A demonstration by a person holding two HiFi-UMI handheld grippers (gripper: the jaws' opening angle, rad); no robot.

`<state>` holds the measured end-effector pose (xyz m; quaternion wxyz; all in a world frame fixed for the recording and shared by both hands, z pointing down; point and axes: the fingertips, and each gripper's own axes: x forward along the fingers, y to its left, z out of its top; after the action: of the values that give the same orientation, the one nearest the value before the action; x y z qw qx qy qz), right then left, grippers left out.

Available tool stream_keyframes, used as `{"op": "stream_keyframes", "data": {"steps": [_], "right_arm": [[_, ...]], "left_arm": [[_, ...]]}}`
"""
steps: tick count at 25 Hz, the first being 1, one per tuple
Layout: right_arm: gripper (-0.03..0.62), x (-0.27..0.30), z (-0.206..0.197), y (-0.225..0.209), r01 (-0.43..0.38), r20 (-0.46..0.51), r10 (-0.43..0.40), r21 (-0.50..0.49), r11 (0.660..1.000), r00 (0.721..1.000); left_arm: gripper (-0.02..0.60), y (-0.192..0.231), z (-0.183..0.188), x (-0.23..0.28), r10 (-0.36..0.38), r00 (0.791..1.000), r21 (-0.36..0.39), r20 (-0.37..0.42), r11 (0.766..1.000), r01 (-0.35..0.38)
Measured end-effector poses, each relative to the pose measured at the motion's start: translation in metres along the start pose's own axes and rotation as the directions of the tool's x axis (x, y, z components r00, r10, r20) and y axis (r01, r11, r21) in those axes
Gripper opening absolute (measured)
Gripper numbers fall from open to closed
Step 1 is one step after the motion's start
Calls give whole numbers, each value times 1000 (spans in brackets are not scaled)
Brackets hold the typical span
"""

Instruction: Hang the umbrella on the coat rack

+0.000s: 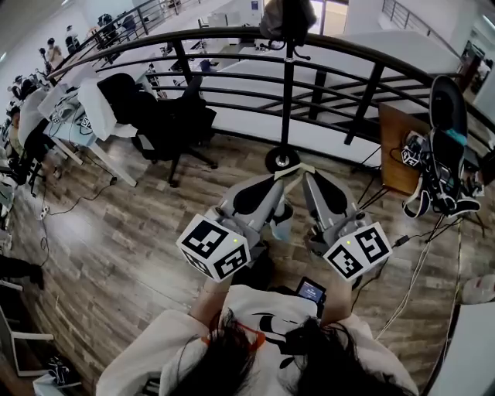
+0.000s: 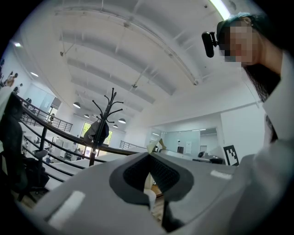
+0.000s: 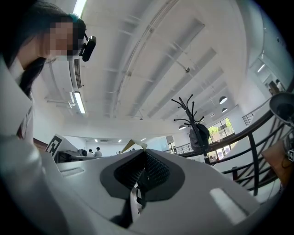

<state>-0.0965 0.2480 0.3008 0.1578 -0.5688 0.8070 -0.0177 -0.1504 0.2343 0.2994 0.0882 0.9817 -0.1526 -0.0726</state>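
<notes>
The black coat rack (image 1: 288, 85) stands by the railing, its round base (image 1: 281, 159) on the wood floor straight ahead of me. A dark bundle (image 1: 286, 18) hangs from its top hooks; it shows in the left gripper view (image 2: 97, 131) and the right gripper view (image 3: 200, 136), and I cannot tell whether it is the umbrella. My left gripper (image 1: 291, 173) and right gripper (image 1: 305, 172) are held side by side, tips almost touching, just short of the base. Both are tilted upward. The left gripper (image 2: 154, 146) and the right gripper (image 3: 138, 146) are shut with nothing between the jaws.
A curved black railing (image 1: 232, 62) runs behind the rack. Black office chairs (image 1: 166, 116) and a white desk (image 1: 69, 116) stand at the left. A wooden desk (image 1: 398, 147) with gear (image 1: 445, 155) is at the right. Cables (image 1: 418, 263) trail on the floor.
</notes>
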Motion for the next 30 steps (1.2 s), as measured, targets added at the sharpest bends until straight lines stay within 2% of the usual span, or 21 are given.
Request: {"op": "stream_keyframes", "data": {"steps": [11,18,30], "right_arm": [[26,49,-7,-52,42,-13,-42,-5,999,999],[26,116,-18,-110,62,-21,-62,35,997,998],[26,212,-28,-172,106,-53,-105,19,994,993]], "left_arm": [[0,53,0,49,-45,999,-38,-3,998,45],[0,120,1,101,-67,997,-69,-35,996,64],[0,227,15,165,-82,996,-109,-33,991,78]]}}
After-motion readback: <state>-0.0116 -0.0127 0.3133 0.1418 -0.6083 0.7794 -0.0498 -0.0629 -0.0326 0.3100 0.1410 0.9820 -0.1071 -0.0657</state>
